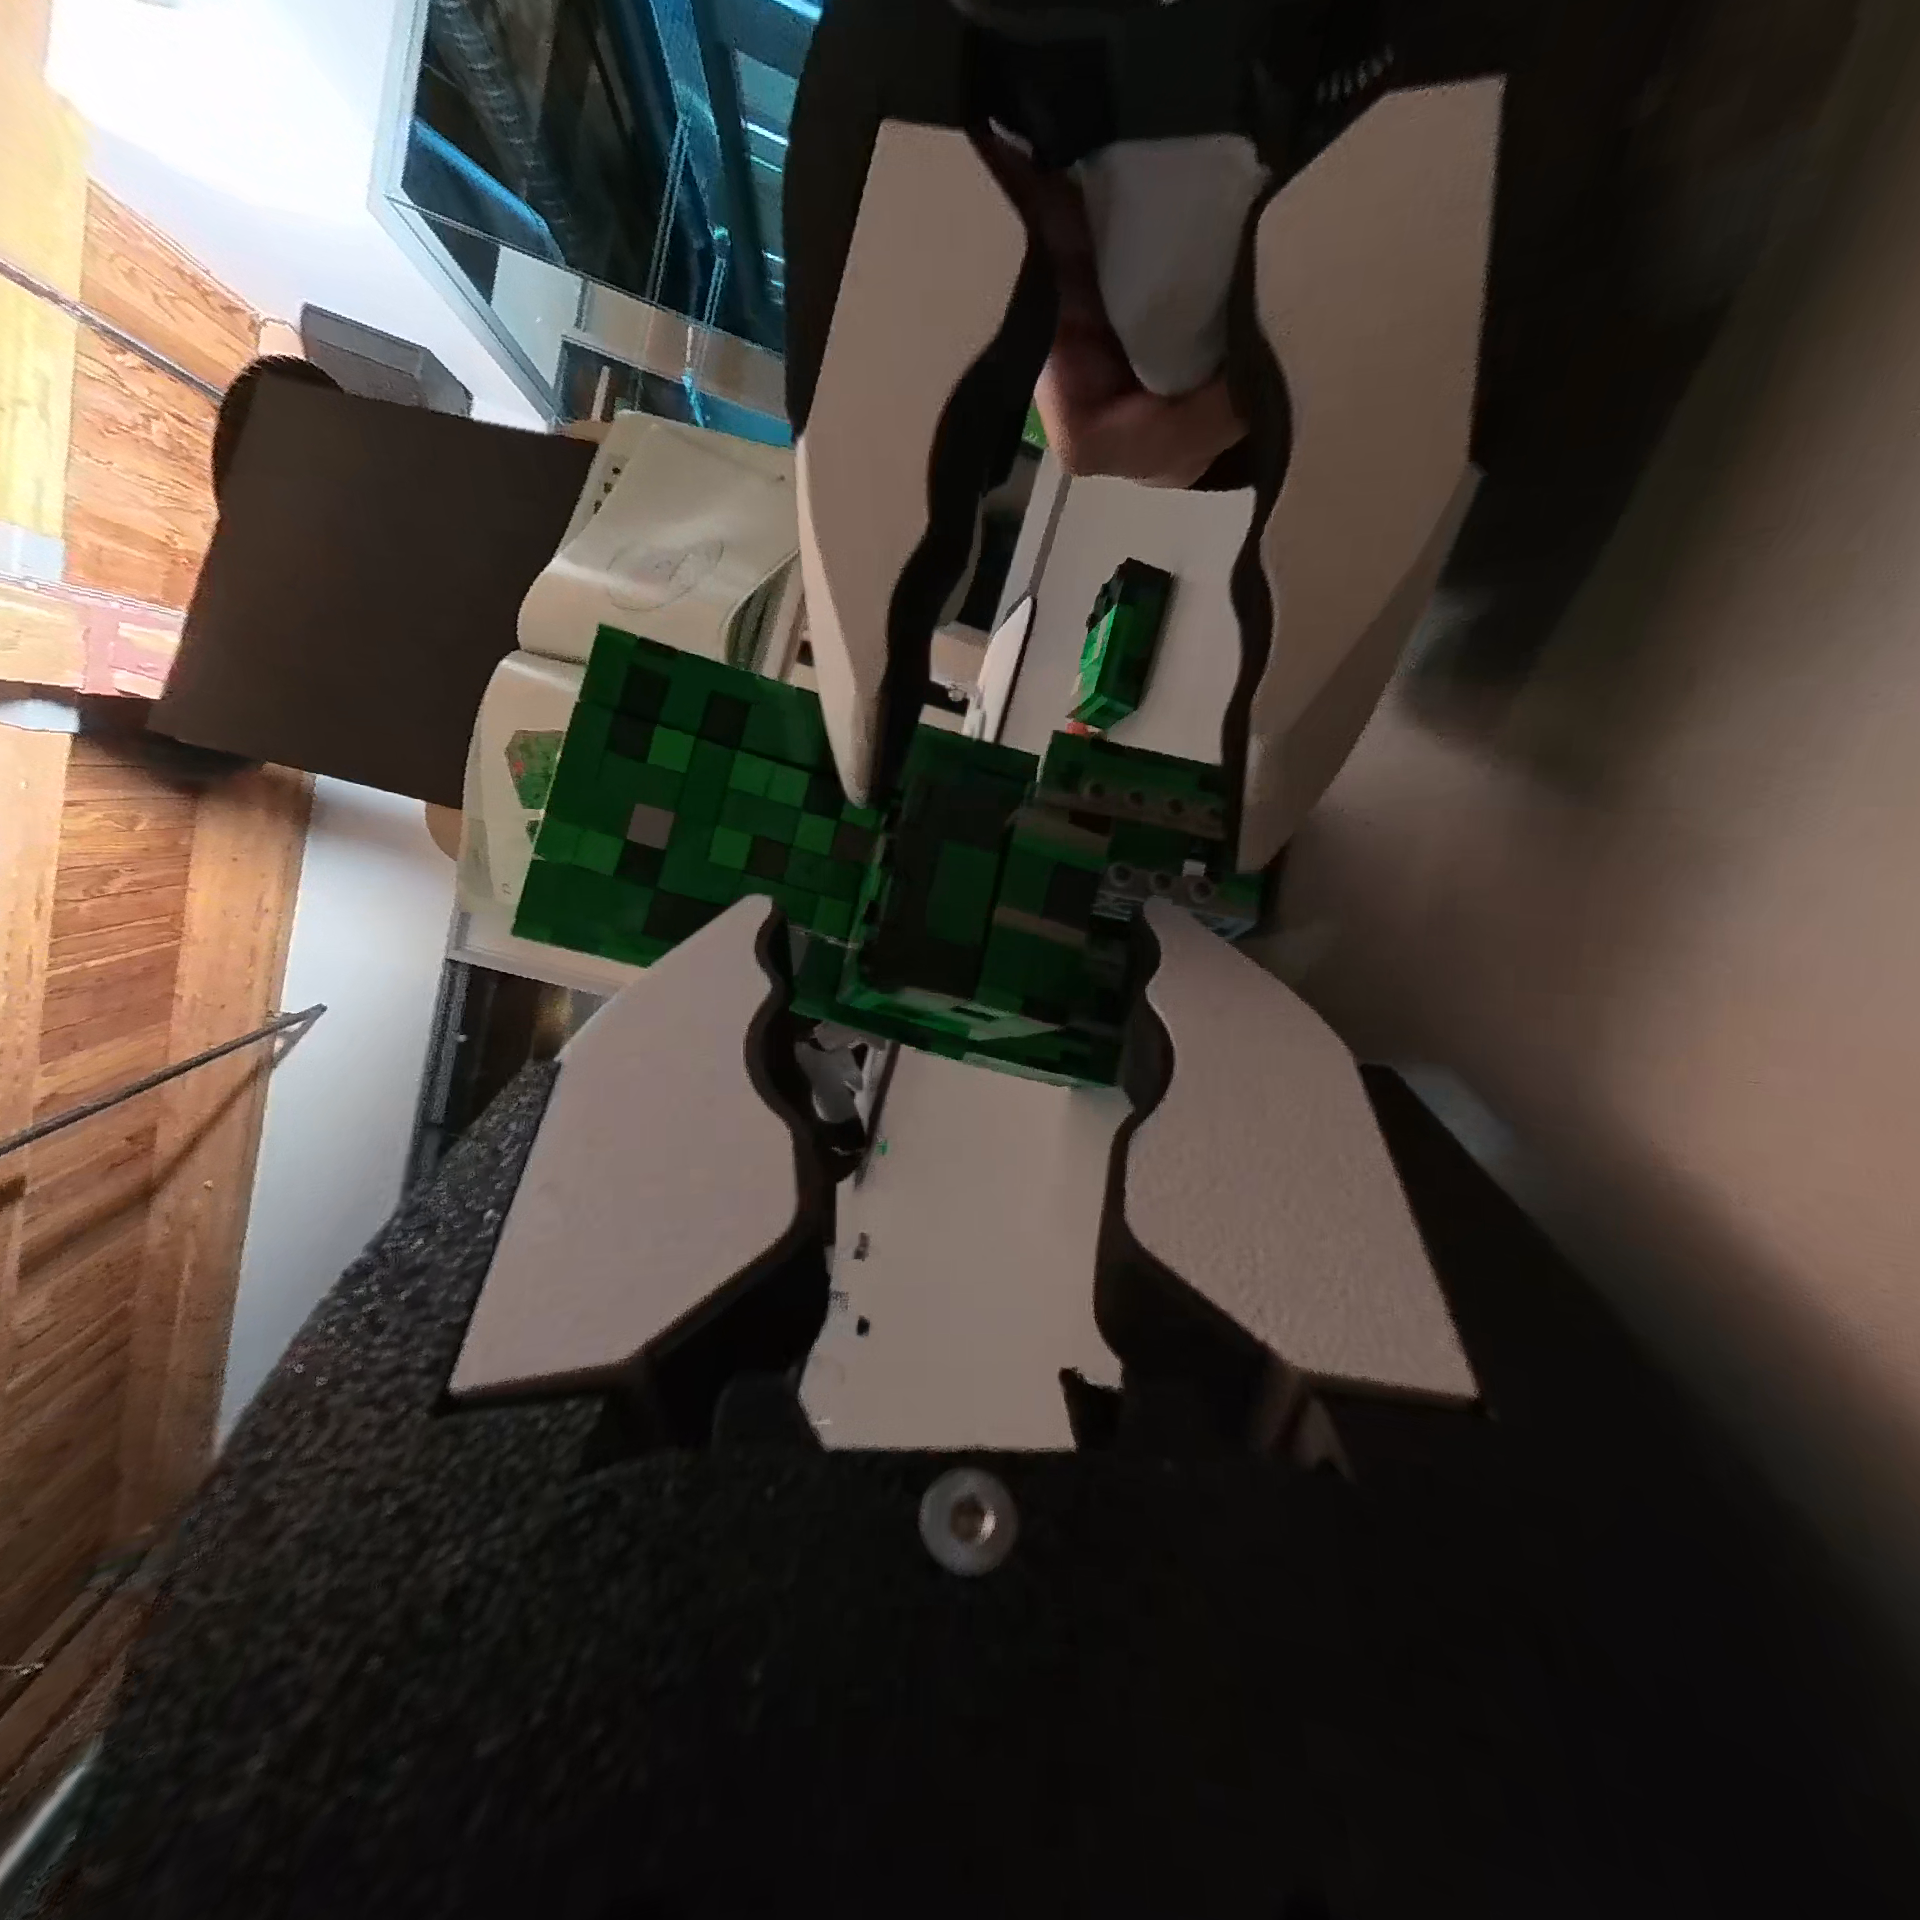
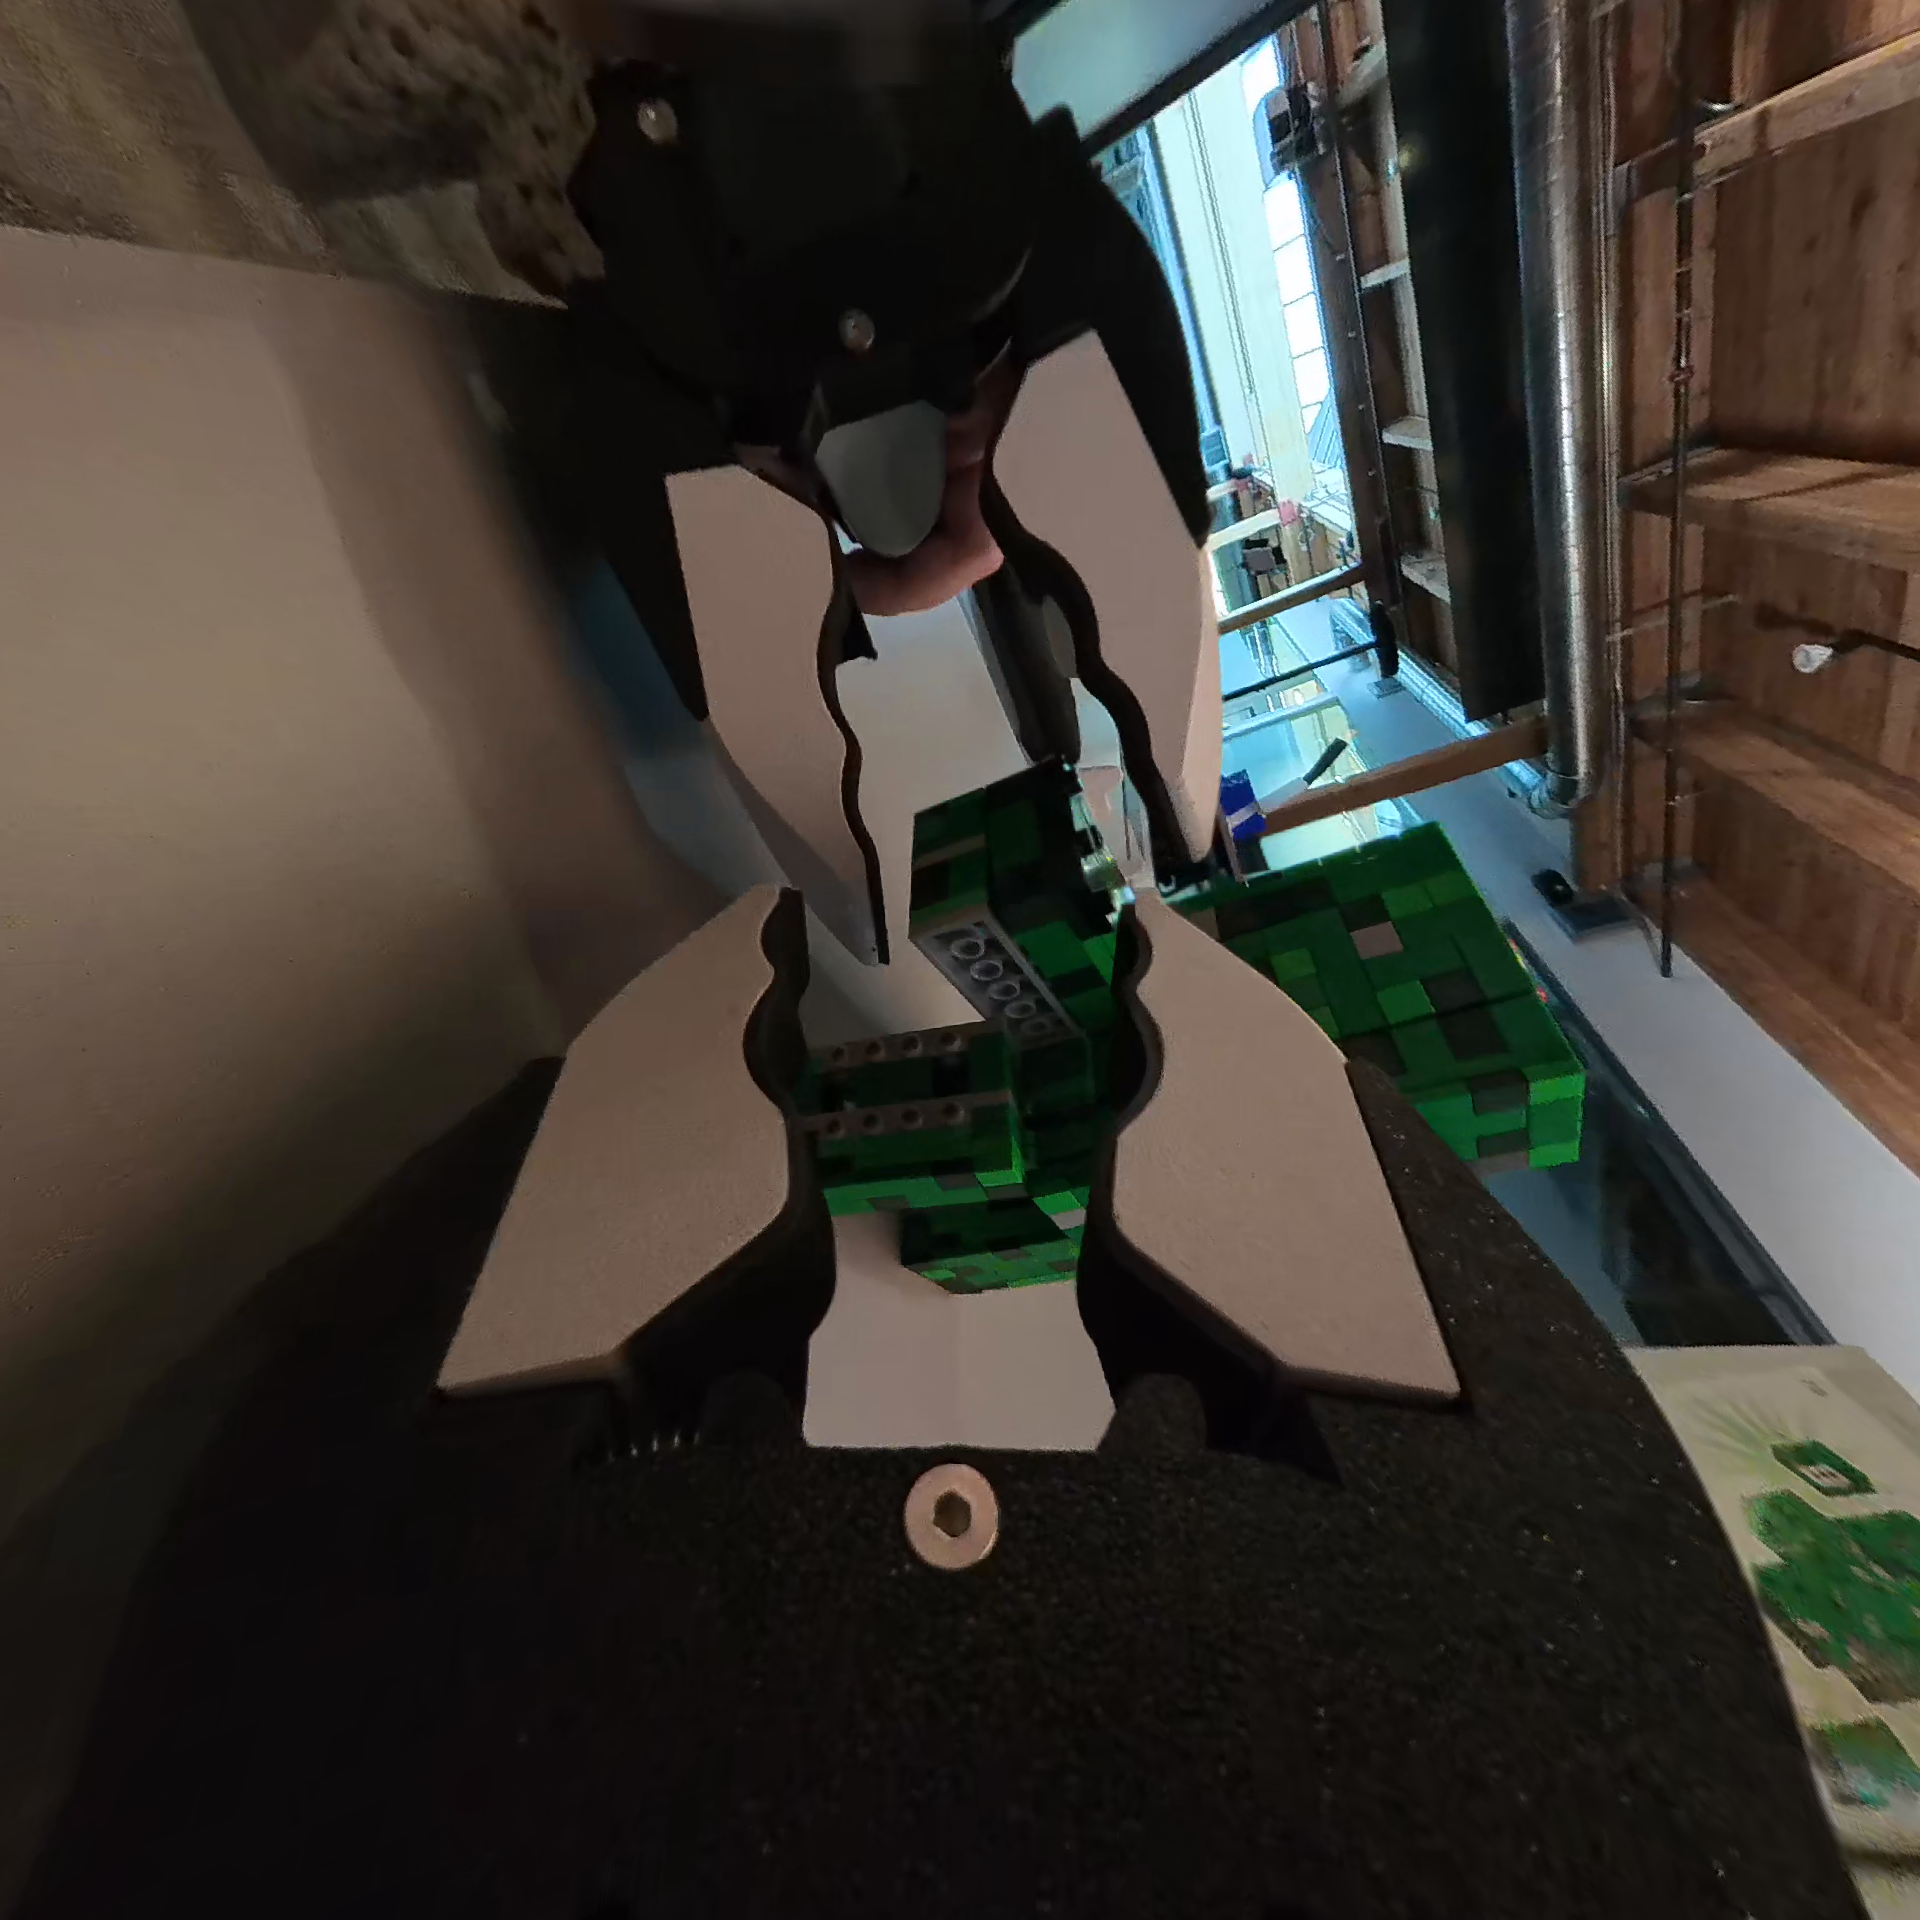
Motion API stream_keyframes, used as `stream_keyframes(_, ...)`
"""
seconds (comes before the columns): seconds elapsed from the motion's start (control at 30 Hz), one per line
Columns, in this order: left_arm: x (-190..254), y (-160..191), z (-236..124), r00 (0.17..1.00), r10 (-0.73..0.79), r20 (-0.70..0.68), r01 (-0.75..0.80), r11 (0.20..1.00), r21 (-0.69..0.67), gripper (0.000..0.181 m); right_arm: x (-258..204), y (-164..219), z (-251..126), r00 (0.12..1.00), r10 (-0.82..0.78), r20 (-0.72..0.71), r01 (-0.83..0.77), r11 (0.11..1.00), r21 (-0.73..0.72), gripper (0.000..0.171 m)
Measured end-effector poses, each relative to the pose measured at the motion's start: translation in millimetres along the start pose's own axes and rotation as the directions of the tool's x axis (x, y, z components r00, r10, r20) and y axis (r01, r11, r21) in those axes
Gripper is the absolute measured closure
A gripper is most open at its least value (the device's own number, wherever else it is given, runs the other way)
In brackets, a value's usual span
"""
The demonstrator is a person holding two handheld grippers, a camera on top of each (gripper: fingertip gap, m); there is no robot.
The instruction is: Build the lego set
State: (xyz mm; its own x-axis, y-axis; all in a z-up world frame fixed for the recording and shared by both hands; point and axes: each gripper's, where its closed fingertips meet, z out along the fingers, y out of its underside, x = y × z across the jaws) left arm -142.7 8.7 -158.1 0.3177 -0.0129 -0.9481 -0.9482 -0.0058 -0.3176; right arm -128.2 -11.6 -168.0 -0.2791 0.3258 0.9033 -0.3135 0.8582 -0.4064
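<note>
Left wrist view: left gripper pinching green lego assembly at frame centre; right gripper meets it from above, grip unclear. Large green lego block centre left. Right wrist view: right gripper clamps same assembly; instruction booklet lower right.

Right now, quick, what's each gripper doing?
Left gripper: closed on the green lego block.
Right gripper: closed on the green lego section with grey beams.
</note>
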Motion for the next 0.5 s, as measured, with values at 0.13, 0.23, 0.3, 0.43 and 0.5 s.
stream_keyframes(0.13, -0.2, -5.9, -0.8, 0.998, 0.058, 0.027, -0.059, 0.998, 0.011, 0.127, 4.1, 5.7, 1.5, 0.999, -0.016, -0.031, 0.015, 0.999, -0.038, 0.117)
stream_keyframes(0.23, -1.1, -5.9, -0.3, 0.995, 0.087, 0.043, -0.088, 0.996, 0.005, 0.131, 9.2, 9.3, 3.5, 0.996, -0.060, -0.070, 0.055, 0.996, -0.071, 0.118)
stream_keyframes(0.3, -4.5, -3.0, -1.3, 0.996, 0.066, 0.057, -0.066, 0.998, -0.005, 0.128, 11.8, 8.4, 4.6, 0.990, -0.108, -0.095, 0.101, 0.992, -0.082, 0.119)
stream_keyframes(0.43, -8.9, 1.1, -5.2, 0.997, 0.039, 0.073, -0.038, 0.999, -0.016, 0.125, 13.8, 8.3, 7.7, 0.972, -0.199, -0.124, 0.185, 0.976, -0.115, 0.122)
stream_keyframes(0.5, -8.7, 0.6, -5.8, 0.994, 0.070, 0.082, -0.069, 0.997, -0.019, 0.127, 13.3, 7.8, 8.8, 0.963, -0.236, -0.128, 0.221, 0.968, -0.118, 0.124)
